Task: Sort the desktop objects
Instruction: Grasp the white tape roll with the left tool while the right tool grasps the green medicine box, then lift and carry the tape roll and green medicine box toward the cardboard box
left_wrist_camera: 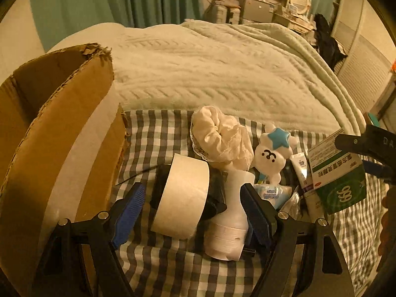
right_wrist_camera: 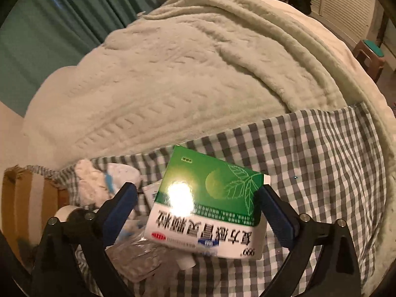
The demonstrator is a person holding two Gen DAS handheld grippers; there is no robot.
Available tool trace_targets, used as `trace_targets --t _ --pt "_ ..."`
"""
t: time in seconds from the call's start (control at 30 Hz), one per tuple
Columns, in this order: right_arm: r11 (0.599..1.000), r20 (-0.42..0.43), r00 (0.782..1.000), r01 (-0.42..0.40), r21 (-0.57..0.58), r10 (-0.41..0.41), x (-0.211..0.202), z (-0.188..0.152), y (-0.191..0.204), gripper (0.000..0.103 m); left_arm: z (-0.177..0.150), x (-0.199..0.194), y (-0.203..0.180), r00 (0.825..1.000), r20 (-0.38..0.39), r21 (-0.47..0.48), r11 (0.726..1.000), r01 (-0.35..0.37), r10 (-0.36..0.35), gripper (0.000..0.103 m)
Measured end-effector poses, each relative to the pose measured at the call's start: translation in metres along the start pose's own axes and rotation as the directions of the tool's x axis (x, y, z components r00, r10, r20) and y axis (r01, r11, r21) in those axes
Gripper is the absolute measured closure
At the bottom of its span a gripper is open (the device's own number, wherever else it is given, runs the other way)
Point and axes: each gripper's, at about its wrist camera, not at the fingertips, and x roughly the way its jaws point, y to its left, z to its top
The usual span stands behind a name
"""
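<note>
Right wrist view shows the green and white medicine box (right_wrist_camera: 208, 205) lying tilted between the blue pads of the right tool (right_wrist_camera: 198, 200). The right-hand pad (right_wrist_camera: 277, 212) sits just at the box's edge, while the left-hand pad stands clear of it, so the jaws are spread and whether they truly pinch the box cannot be told. A bright glare spot hides part of the box's printed face. Under and beside it lie crumpled clear plastic packets (right_wrist_camera: 138, 257) on the checked cloth (right_wrist_camera: 309, 160), which is spread over a bed with a cream knitted blanket (right_wrist_camera: 185, 74).

Left wrist view has the left tool (left_wrist_camera: 191, 205) with its jaws wide apart around a roll of pale tape (left_wrist_camera: 182, 198) and a white bottle (left_wrist_camera: 230, 222) lying on its side, the two touching each other; neither pad presses on them. Just beyond rest a cream scrunchie (left_wrist_camera: 220, 138), a white plush toy with a blue star (left_wrist_camera: 271, 153), a small white tube (left_wrist_camera: 300, 170) and a blue-printed packet (left_wrist_camera: 269, 193). The medicine box (left_wrist_camera: 336, 175) appears at the right with the other tool's dark finger reaching onto it. A cardboard box (left_wrist_camera: 49, 128) with open flaps stands at the left, beside the cloth.
</note>
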Motion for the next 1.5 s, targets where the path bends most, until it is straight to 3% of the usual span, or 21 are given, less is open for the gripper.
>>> trace_targets --t 0.03,0.1,0.13,0.23,0.5,0.73,0.93,1.13,1.5 --pt "1.000 -0.003 1.000 0.013 0.000 -0.013 0.002 0.000 -0.001 0.003 0.000 0.001 0.001 1.000 -0.002 -0.001 1.000 0.007 -0.007 0.029" --pt "0.999 -0.012 0.999 0.040 -0.001 -0.040 0.005 0.000 -0.003 0.003 0.000 0.002 0.006 1.000 -0.014 -0.021 0.999 0.027 -0.027 0.048" --pt "0.999 -0.020 0.998 0.055 0.002 -0.054 0.007 -0.001 -0.005 0.003 0.000 0.002 0.008 0.999 -0.018 -0.029 0.999 0.028 -0.029 0.052" --pt "0.997 -0.034 0.997 0.076 0.016 -0.076 0.011 -0.002 -0.011 0.003 -0.001 0.000 0.013 0.999 -0.012 -0.049 0.998 0.046 -0.047 0.055" --pt "0.997 -0.068 0.997 0.044 0.058 -0.040 0.009 -0.012 -0.022 0.002 -0.006 -0.010 0.012 0.998 -0.019 -0.020 0.998 0.056 -0.057 0.073" --pt "0.996 -0.094 0.996 0.001 0.091 0.008 0.003 -0.025 -0.032 0.001 -0.020 -0.016 0.012 0.996 -0.056 -0.019 0.998 0.066 -0.067 0.075" --pt "0.999 -0.092 0.994 -0.049 0.020 0.051 -0.004 -0.040 -0.031 0.001 -0.031 -0.029 0.010 0.996 -0.058 -0.015 0.998 0.068 -0.069 0.076" --pt "0.993 -0.133 0.984 -0.119 0.026 0.121 -0.001 -0.058 -0.034 0.000 -0.039 -0.040 0.009 0.995 -0.055 -0.023 0.997 0.078 -0.079 0.076" --pt "0.984 -0.069 0.985 -0.165 -0.067 0.160 -0.033 -0.070 -0.025 0.003 -0.046 -0.069 0.012 0.995 -0.033 -0.025 0.995 0.096 -0.097 0.077"
